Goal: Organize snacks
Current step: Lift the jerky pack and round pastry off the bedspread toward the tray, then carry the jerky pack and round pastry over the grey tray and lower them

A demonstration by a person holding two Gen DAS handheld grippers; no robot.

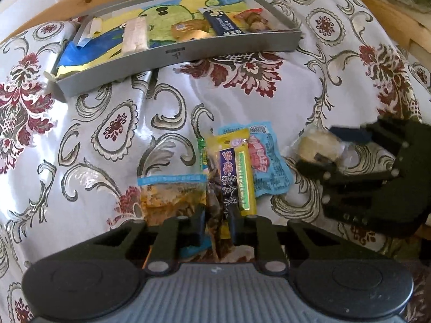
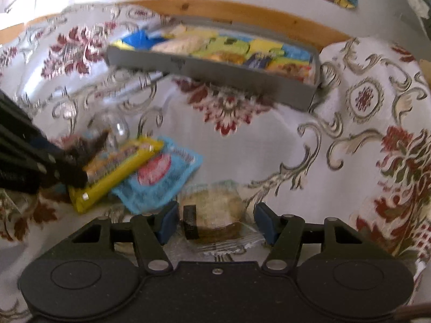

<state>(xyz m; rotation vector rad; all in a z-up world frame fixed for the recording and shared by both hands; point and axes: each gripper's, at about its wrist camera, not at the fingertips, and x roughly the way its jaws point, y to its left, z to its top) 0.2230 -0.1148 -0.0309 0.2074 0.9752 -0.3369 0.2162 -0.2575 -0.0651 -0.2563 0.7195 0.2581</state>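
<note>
You are working over a glossy white floral-patterned tablecloth [image 1: 175,102] covering the table, with a shallow grey rectangular tray [image 1: 177,53] lying at the far edge against a wooden rail. The tray is already holding several wrapped snacks, so it appears to be the collecting place.

Left claw [image 1: 216,224]: its fingers are standing close together, pinching the near end of a brown clear-wrapped snack pack [image 1: 215,207] at the bottom of the loose pile. Judgement: clamped on that pack, gripping it by the edge so it can be lifted clear of its neighbours.

The pile is sitting in the middle of the cloth: a long yellow and purple snack packet [image 1: 237,172] is overlapping a light blue foil sachet [image 1: 269,167], with an orange snack bag topped by a blue strip [image 1: 172,193] just beside the left claw.

Right claw [image 2: 216,222]: its blue-padded fingers are standing apart, straddling a round pale pastry in clear wrap [image 2: 215,212] lying on the cloth. No contact is visible on either pad, so you are likely lining up a grasp, not yet holding it.

The right-wrist view is motion-blurred, so label detail there is unreadable.

Remaining: both items, plus the pile, are still lying outside the tray.
</note>
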